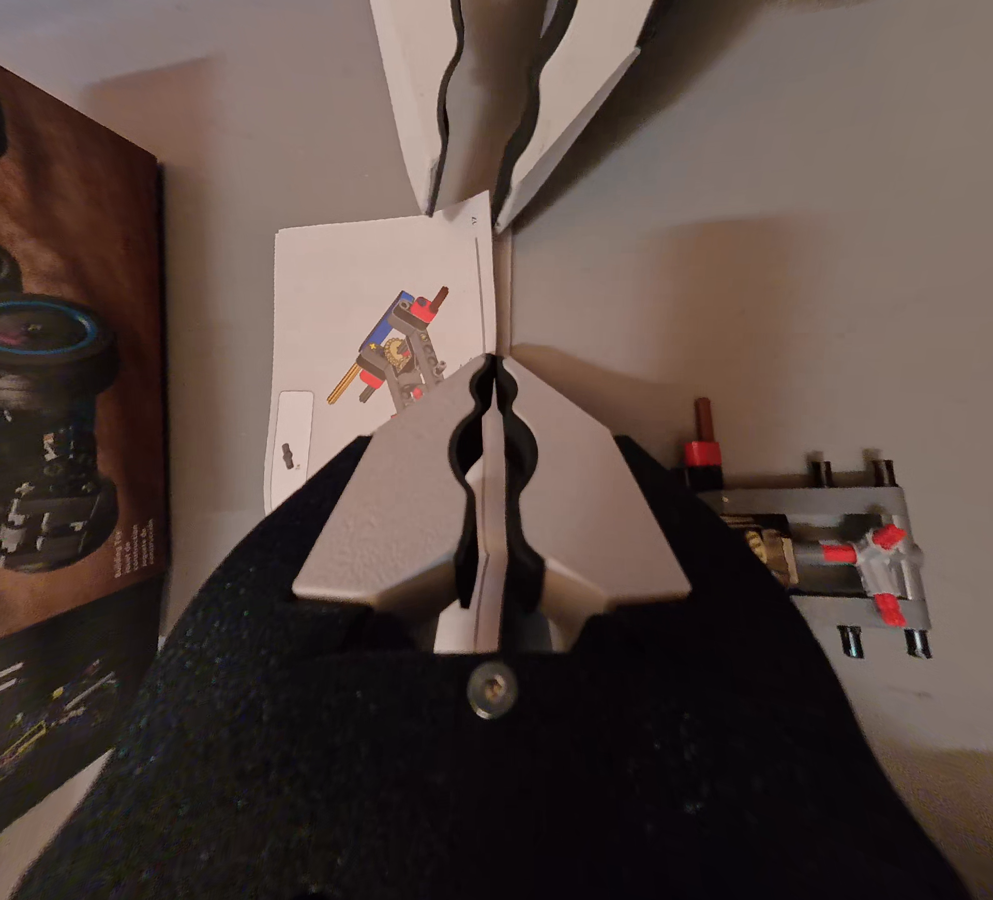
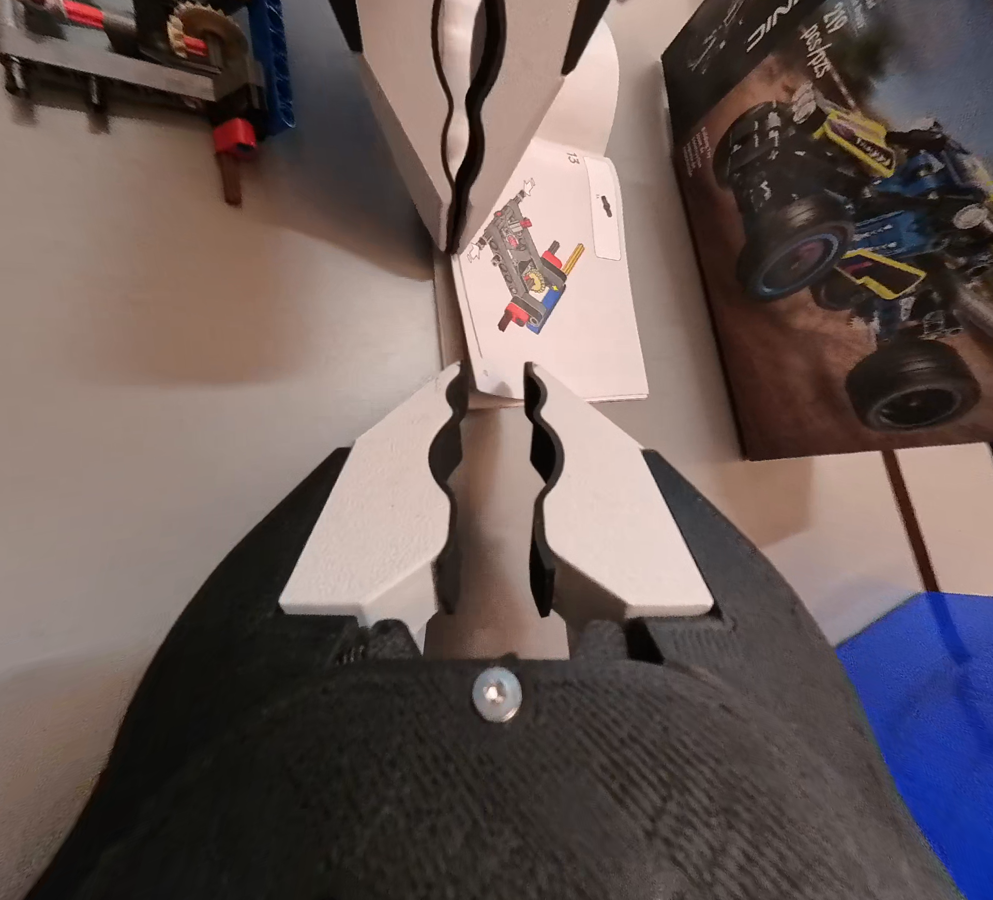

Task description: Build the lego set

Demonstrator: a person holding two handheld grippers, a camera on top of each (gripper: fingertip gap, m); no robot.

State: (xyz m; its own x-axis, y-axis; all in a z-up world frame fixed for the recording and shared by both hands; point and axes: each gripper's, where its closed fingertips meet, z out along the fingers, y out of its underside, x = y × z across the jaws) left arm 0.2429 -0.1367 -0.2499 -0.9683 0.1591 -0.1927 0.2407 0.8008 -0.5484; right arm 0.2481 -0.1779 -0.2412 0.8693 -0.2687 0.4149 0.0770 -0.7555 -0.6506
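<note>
Left tool point(image 1: 493, 364): lower centre of the left wrist view, jaws closed on the edge of a booklet page, which runs thin between them.
Right tool point(image 2: 491, 372): lower centre of the right wrist view, jaws a little apart, holding nothing; the tips are just at the near corner of the booklet.
Booklet point(image 2: 564, 315): open on the table point(image 2: 188, 283), between the two tools, which face each other across it; the lifted page curves up.
Model point(image 1: 817, 541): grey frame with red pins, right of the left tool, flat on the table. In the right wrist view it is at upper left point(image 2: 134, 31), well apart from the right tool.
Model axis: long side runs left to right in both views; the brown axle point(image 1: 702, 412) sticks up-frame.
Nearer tool: I judge the left one.
Box point(image 2: 838, 208): right side, behind the booklet.
</note>
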